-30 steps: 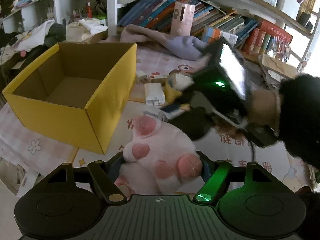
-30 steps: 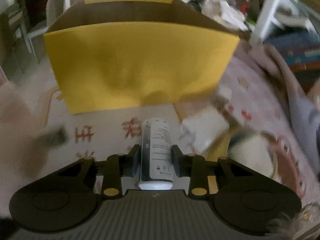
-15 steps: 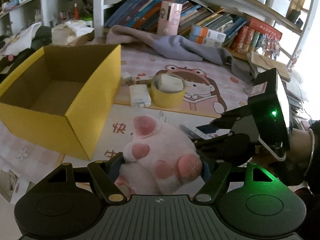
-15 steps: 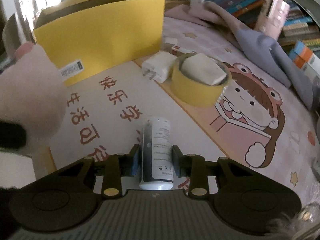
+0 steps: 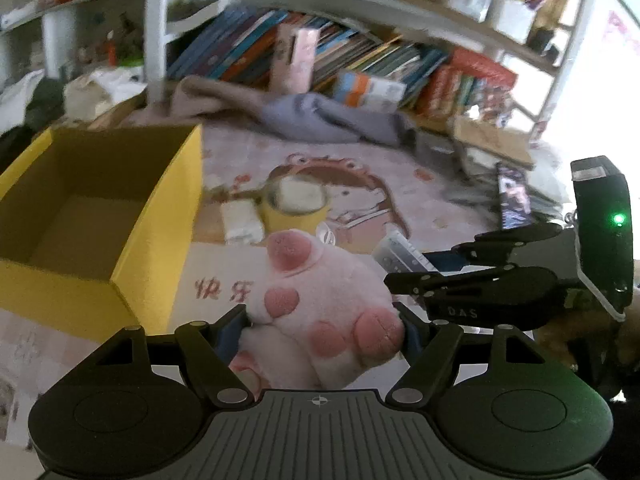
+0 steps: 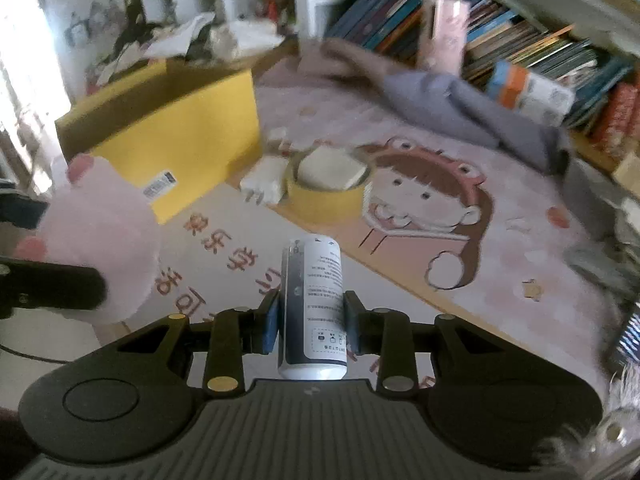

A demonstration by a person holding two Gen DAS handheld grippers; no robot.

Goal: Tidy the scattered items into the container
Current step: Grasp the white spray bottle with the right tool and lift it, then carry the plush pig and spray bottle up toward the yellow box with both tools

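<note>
Gripping pink plush paw [image 5: 320, 300], left gripper [image 5: 322, 330] jaws; right gripper [image 6: 311, 322] jaws clamp white bottle [image 6: 313, 304].

left gripper [image 5: 323, 322] matte black with ribbed grey base plate, round discs at 4 and 8 o'clock, brass-coloured pivot screws, blue finger pads [image 5: 231, 330], right gripper [image 6: 311, 322] same build, boxy black module with green LED [image 5: 619, 219], "OAS" lettering

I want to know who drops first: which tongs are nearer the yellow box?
Left. The left tongs hold the plush paw beside the yellow box; the right tongs, gripping the bottle, sit farther off.
</note>
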